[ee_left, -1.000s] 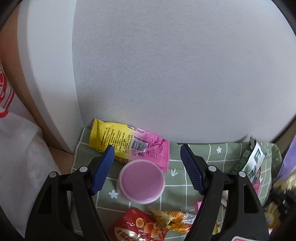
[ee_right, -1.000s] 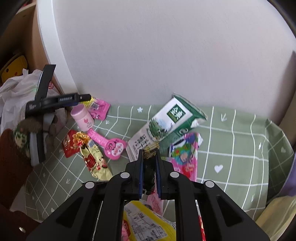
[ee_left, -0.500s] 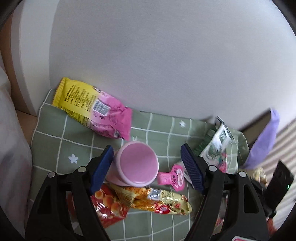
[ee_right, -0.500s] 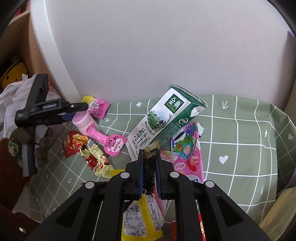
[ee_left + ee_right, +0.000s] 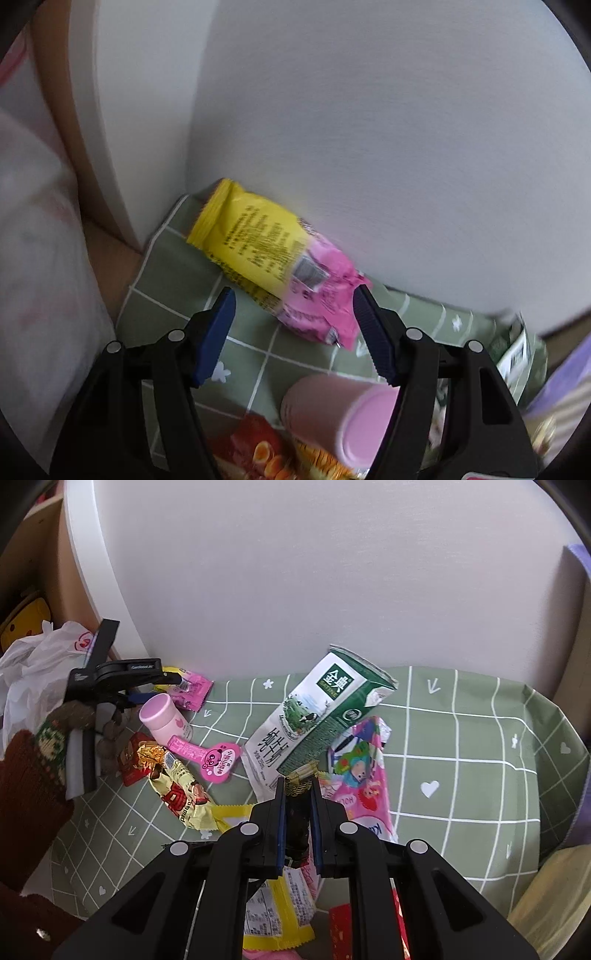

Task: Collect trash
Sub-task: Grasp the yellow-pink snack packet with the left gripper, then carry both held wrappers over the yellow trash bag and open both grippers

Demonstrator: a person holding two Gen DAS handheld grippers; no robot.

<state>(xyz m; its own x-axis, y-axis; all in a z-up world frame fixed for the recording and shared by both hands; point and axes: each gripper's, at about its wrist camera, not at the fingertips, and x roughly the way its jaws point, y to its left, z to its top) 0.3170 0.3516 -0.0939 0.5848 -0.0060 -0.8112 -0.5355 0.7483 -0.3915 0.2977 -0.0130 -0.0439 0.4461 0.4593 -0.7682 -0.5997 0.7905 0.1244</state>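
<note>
Two views, left gripper (image 5: 293, 325) wide open over yellow-pink wrapper (image 5: 273, 266), right gripper (image 5: 298, 801) clamping dark wrapper (image 5: 298, 812), milk carton (image 5: 317, 716) beyond.

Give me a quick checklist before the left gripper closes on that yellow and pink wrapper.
1. left gripper open: ok.
2. yellow and pink wrapper lies between the fingers: ok, its pink end sits in the gap.
3. pink bottle out of the closing path: ok, it lies nearer the camera.
4. Fingers down at wrapper level: cannot tell, the view is blurred.
5. right gripper secure on its dark wrapper: ok, shut on it.
6. Trash bag open: cannot tell.
</note>
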